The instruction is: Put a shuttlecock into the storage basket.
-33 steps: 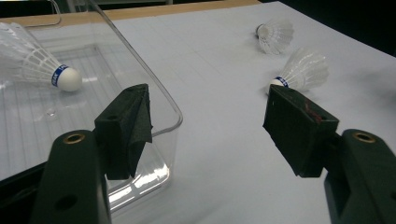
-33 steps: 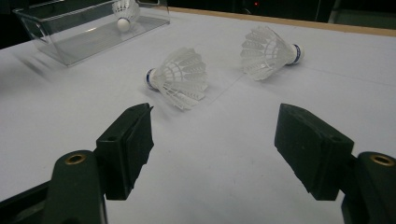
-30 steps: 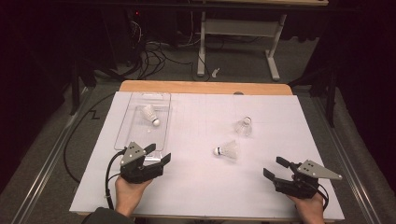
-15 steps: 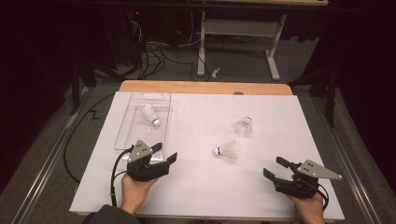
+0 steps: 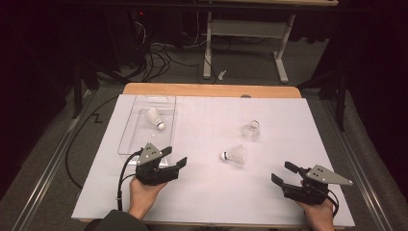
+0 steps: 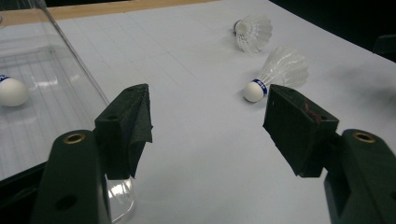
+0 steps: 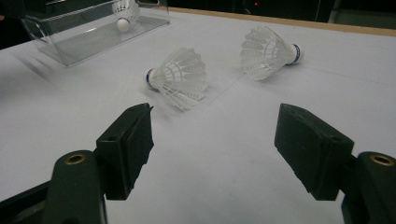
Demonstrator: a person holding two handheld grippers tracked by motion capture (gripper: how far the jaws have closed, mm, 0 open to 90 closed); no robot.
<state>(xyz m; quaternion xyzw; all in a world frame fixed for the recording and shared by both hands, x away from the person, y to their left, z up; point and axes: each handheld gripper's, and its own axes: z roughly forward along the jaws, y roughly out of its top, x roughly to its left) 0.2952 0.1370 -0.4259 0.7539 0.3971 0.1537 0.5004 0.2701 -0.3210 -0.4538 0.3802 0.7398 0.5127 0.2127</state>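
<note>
Three white shuttlecocks are in play. One point(image 5: 155, 118) lies inside the clear plastic tray point(image 5: 126, 139) at the left. Another point(image 5: 233, 155) lies on its side mid-table, cork toward the left, and the third point(image 5: 251, 130) rests just beyond it. My left gripper point(image 5: 175, 156) stands open beside the tray's near end, its jaws angled toward the middle shuttlecock point(image 6: 280, 72), still a short way off. The right gripper point(image 5: 281, 172) is open too, low at the front right, facing both loose shuttlecocks point(image 7: 180, 77) point(image 7: 268, 49). Nothing sits between either pair of jaws.
White gridded paper point(image 5: 207, 202) covers the table, with a wooden edge point(image 5: 211, 90) at the far side. The tray wall point(image 6: 70, 56) stands close on the left gripper's left. A white desk frame point(image 5: 240, 29) and cables lie on the floor beyond.
The left gripper has shifted right and slightly forward, away from the tray's near end and toward the middle shuttlecock. The right gripper has stayed put.
</note>
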